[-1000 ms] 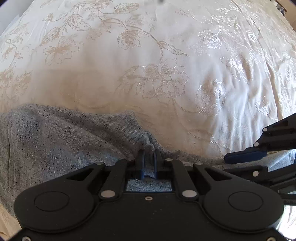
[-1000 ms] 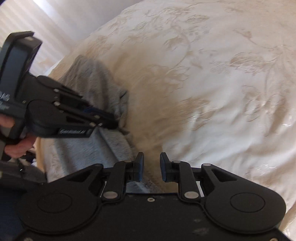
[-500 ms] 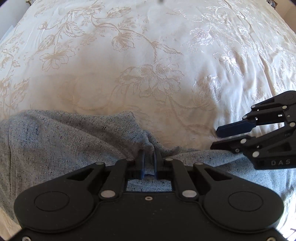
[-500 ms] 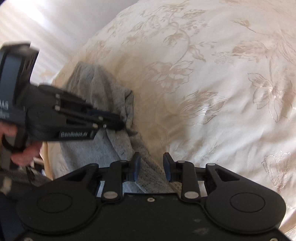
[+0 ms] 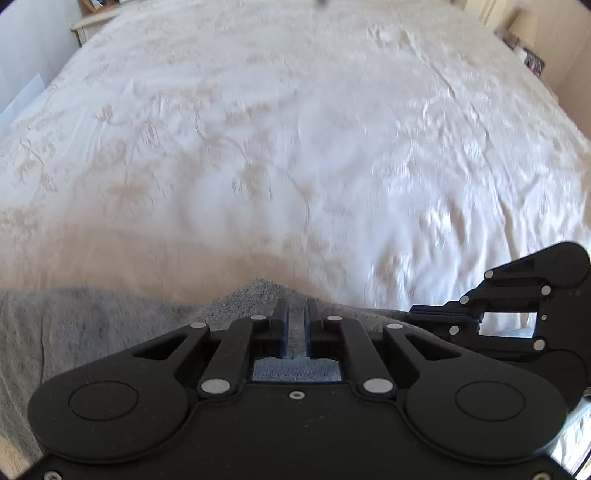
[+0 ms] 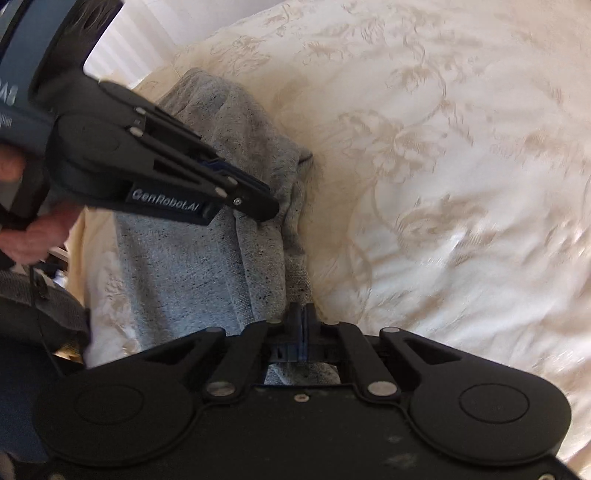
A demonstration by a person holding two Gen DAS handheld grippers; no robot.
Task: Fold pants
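Observation:
The grey speckled pants (image 5: 92,325) lie along the near edge of the bed; they also show in the right wrist view (image 6: 207,266). My left gripper (image 5: 296,314) is shut on a fold of the pants' far edge and lifts it into a small peak. It also shows from the side in the right wrist view (image 6: 258,203), pinching the cloth. My right gripper (image 6: 303,321) is shut on the pants' edge a little to the right of the left one. Its body shows at the right of the left wrist view (image 5: 417,312).
The cream bedspread (image 5: 295,147) with a floral pattern covers the bed (image 6: 443,166) and stretches far ahead. A bedside table with a lamp (image 5: 524,33) stands at the far right corner, another piece of furniture (image 5: 92,18) at the far left.
My right gripper moved onto the pants' edge and shut on it. Both grippers have risen, lifting the edge; the view is blurred by motion and shows more of the bed.

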